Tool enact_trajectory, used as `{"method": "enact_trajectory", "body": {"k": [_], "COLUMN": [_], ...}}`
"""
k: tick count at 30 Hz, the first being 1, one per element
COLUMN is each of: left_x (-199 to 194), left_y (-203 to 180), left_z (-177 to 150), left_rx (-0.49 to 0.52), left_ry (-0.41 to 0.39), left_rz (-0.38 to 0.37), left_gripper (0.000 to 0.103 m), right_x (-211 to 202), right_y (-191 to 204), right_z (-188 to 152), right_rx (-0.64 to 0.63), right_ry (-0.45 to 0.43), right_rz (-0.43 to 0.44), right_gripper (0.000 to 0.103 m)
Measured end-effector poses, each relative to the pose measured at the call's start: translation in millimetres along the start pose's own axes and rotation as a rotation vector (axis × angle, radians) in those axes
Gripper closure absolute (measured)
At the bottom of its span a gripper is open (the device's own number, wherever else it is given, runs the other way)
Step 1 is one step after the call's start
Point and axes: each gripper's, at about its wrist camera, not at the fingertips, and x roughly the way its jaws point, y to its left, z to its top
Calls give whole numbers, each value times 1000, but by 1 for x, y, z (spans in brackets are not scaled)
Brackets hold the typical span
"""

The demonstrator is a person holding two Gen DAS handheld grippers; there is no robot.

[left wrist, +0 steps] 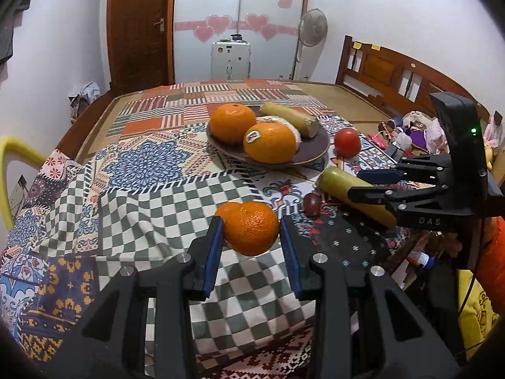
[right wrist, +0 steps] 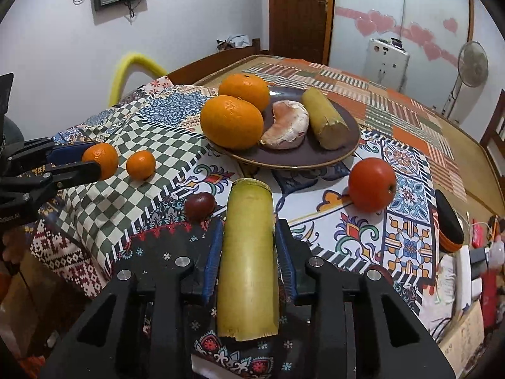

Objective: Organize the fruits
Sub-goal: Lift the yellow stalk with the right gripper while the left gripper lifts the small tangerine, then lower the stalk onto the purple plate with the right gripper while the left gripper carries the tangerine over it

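Note:
My left gripper point(left wrist: 251, 232) is shut on a small mandarin point(left wrist: 251, 229), held just above the checkered cloth; it also shows in the right wrist view point(right wrist: 100, 161). A second small mandarin point(right wrist: 140, 165) lies beside it. My right gripper point(right wrist: 247, 237) is shut on a yellow-green sugarcane piece point(right wrist: 247, 259), also seen in the left wrist view point(left wrist: 339, 181). The brown plate point(right wrist: 344, 148) holds two large oranges point(right wrist: 232, 122), a peeled pomelo segment point(right wrist: 288, 126) and another cane piece point(right wrist: 325, 120). A red tomato point(right wrist: 371, 184) and a dark plum point(right wrist: 199, 206) lie on the cloth.
The patchwork cloth point(left wrist: 148, 164) covers a bed with a wooden headboard point(left wrist: 388, 69) at the right. Toys and clutter point(left wrist: 410, 132) lie by the headboard. A black-orange case point(right wrist: 448, 221) lies at the cloth's right edge. A yellow chair back point(right wrist: 135, 66) stands at the left.

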Motion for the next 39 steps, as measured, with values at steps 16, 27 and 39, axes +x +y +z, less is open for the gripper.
{"method": "enact_trajectory", "body": {"k": [16,27,39], "left_x": [11,23,39], "left_y": [-11,-18,-15], "left_z": [30,68,100], "left_rx": [10,35,30], "left_ry": [-27,-84,-131], "left_rz": [7,28,27], "left_gripper": [67,67,67], "right_x": [-2,-32,-29], "right_y": [-7,-26,-42], "right_z": [9,40,66], "right_rx": [25,49,51], "right_ry": [-75,-206,-269], "right_rz": [-7,-43,-52], "right_gripper": [71,72,72]}}
